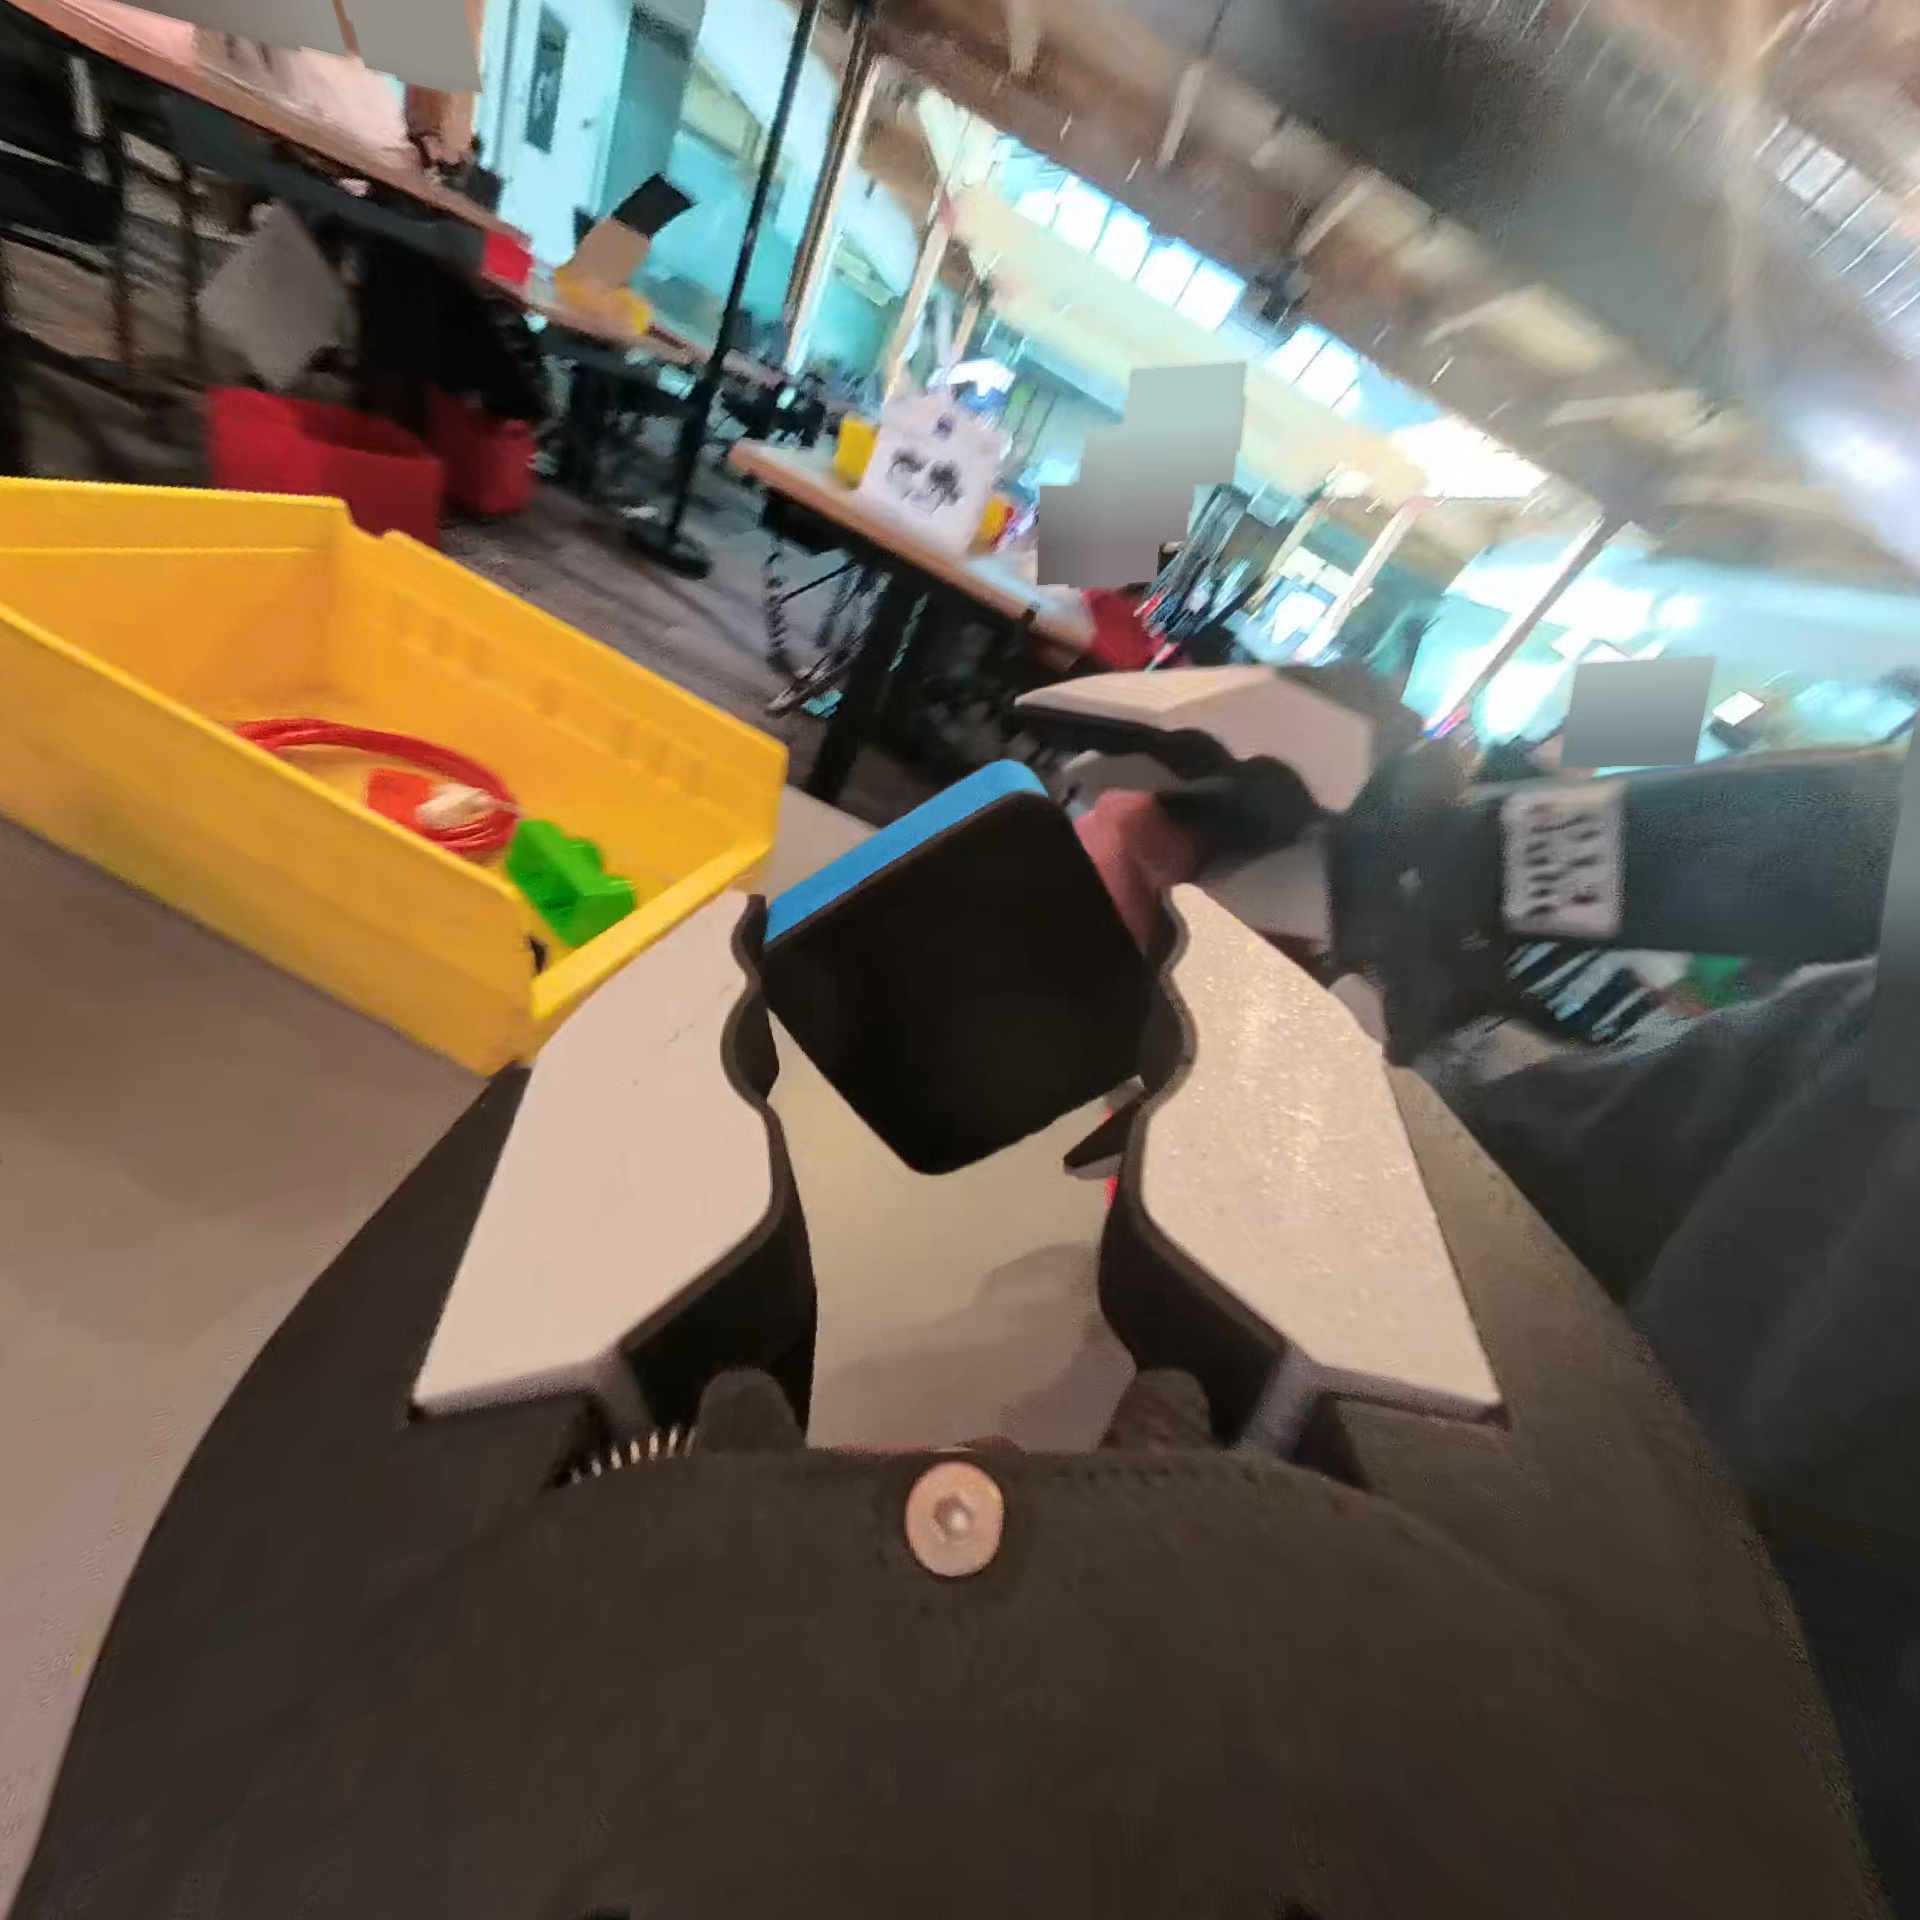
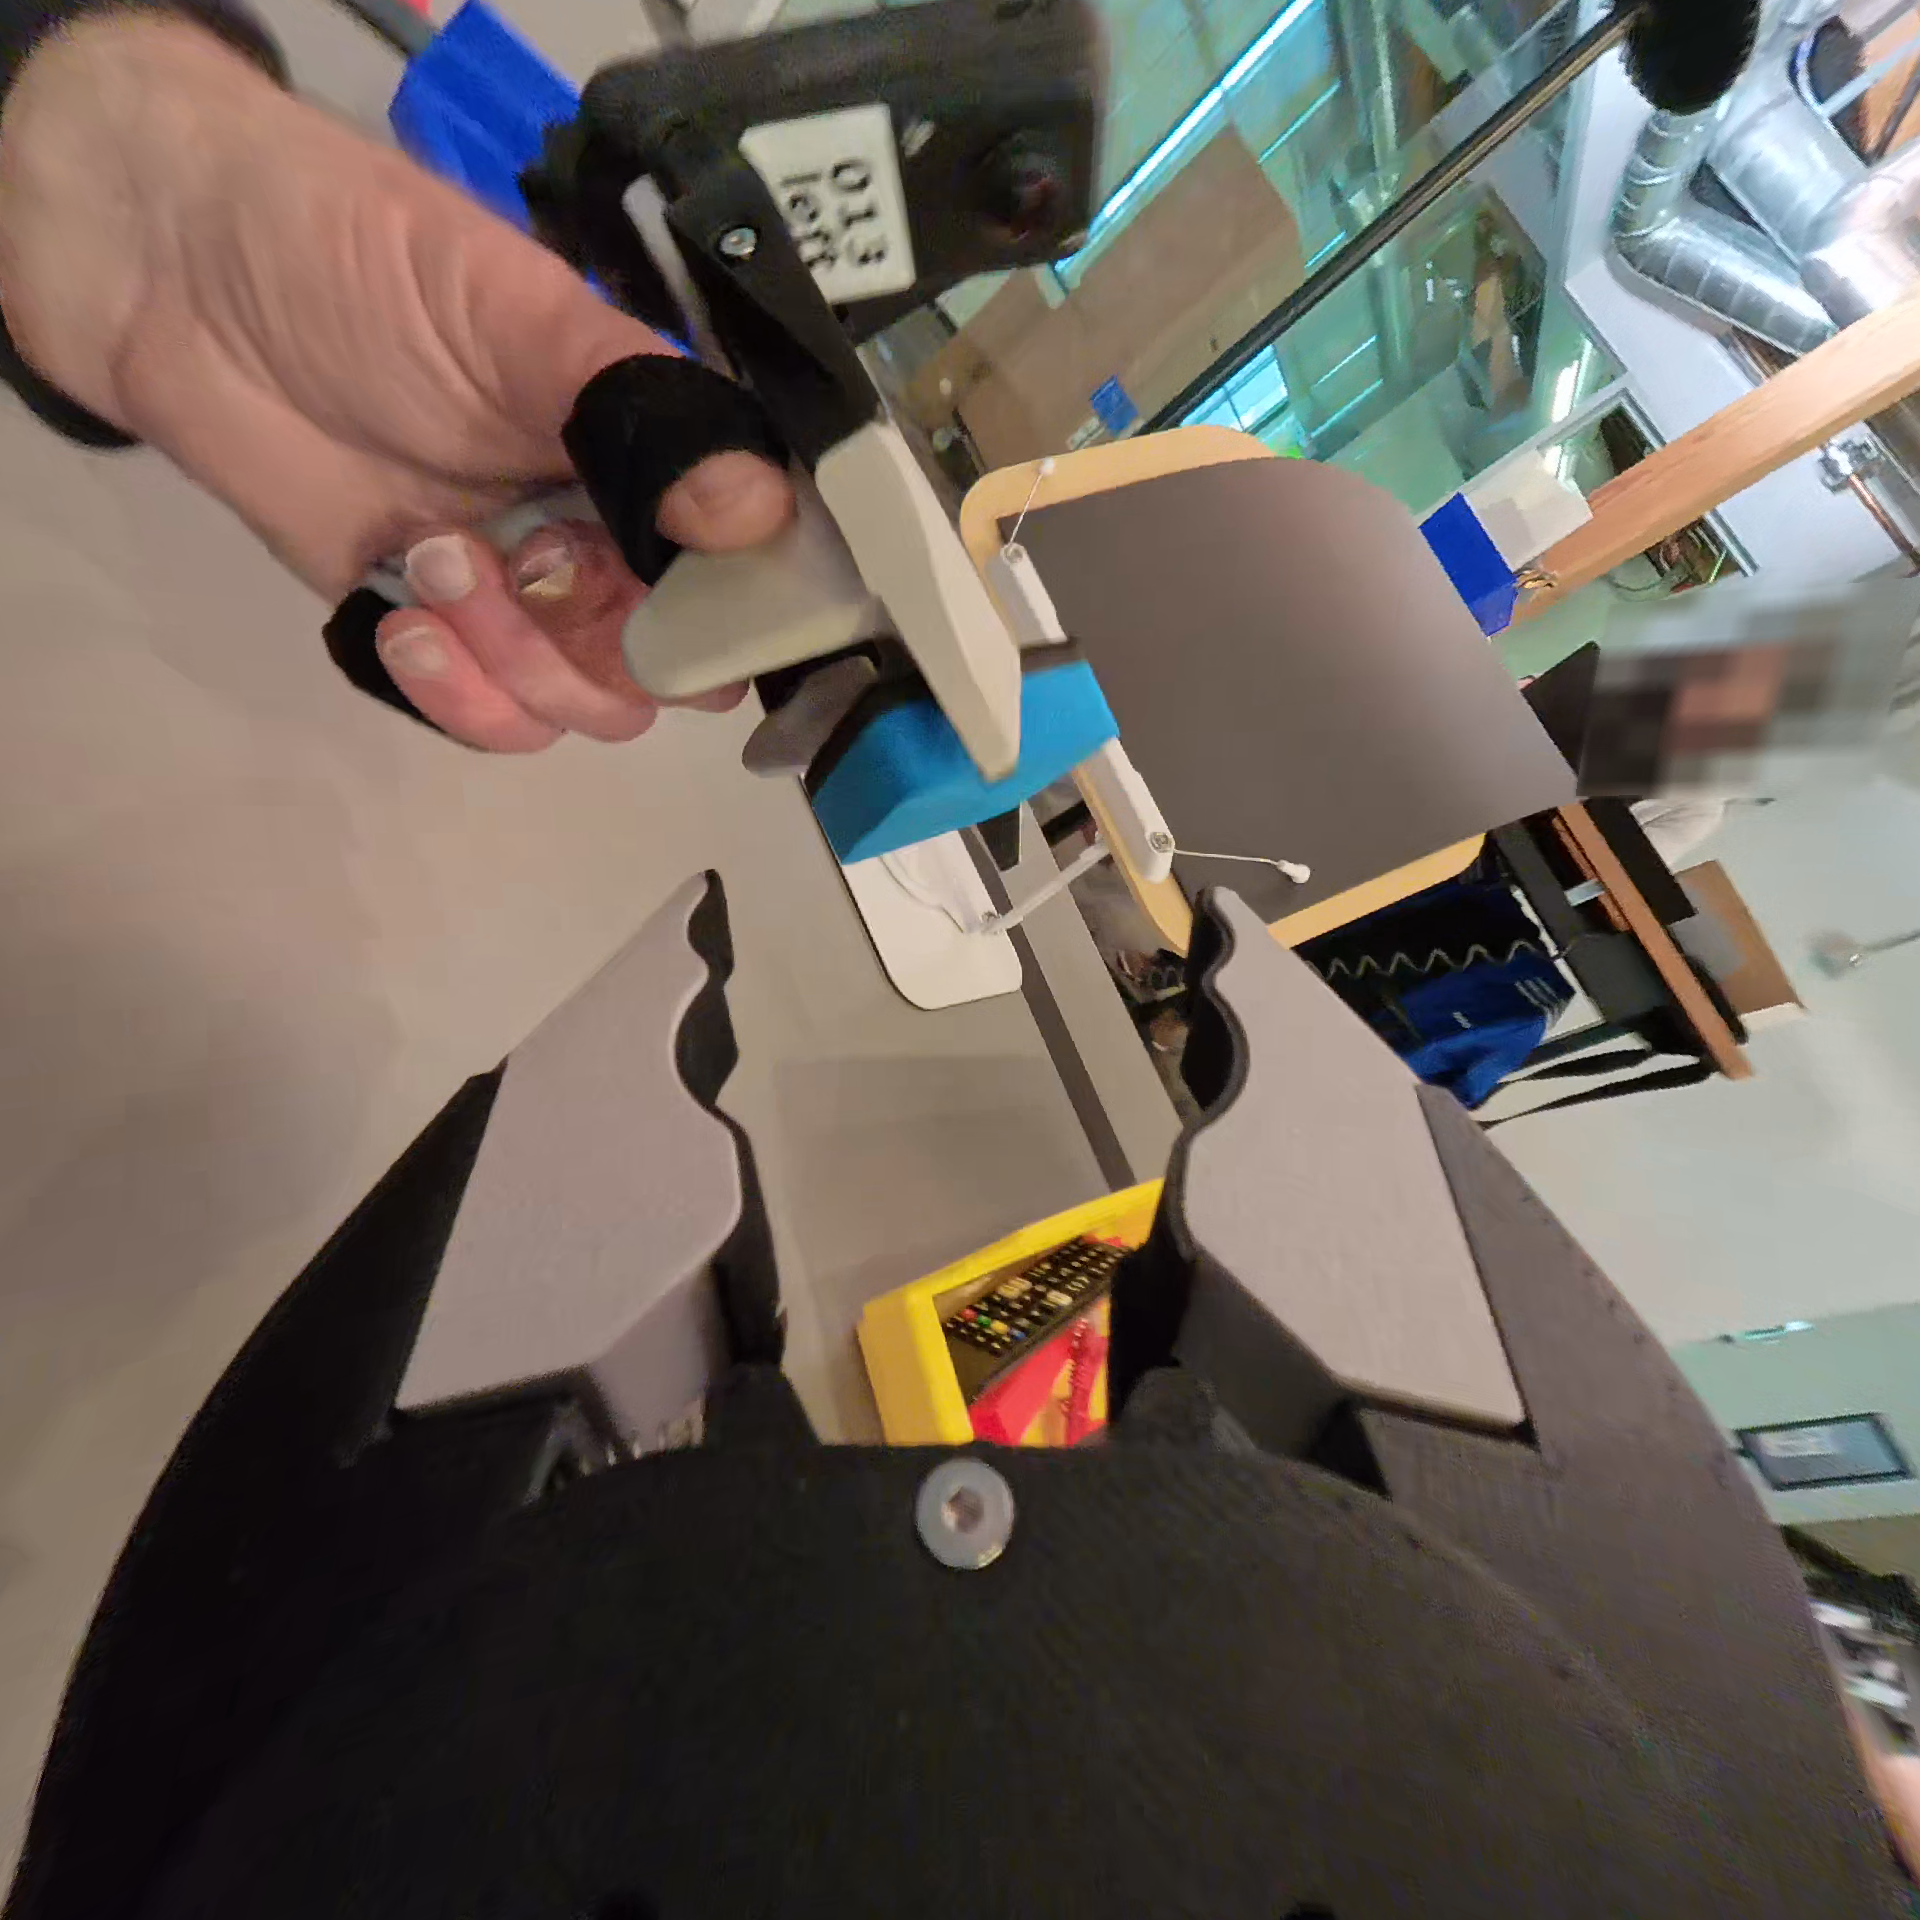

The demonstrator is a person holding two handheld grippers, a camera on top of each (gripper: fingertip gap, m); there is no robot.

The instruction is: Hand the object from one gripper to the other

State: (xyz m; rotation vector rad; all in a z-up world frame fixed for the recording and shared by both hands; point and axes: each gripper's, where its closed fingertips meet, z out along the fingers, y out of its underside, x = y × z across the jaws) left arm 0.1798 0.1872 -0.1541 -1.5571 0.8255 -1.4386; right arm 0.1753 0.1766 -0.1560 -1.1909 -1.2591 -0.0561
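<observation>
While left tool (image 1: 961,997) clamps blue-and-black block (image 1: 951,982) between fingertips, I see right tool (image 2: 961,997) spread, empty, just short of block. Looks light, spongy; I'd grip free blue end.

Object (image 1: 951,977): flat square pad with rounded corners, one black face, one blue foam layer. Held clamped between the left gripper (image 1: 956,997) fingertips, tilted corner-down like a diamond. It sits ahead of the right gripper (image 2: 961,997), apart from its spread fingers.
</observation>
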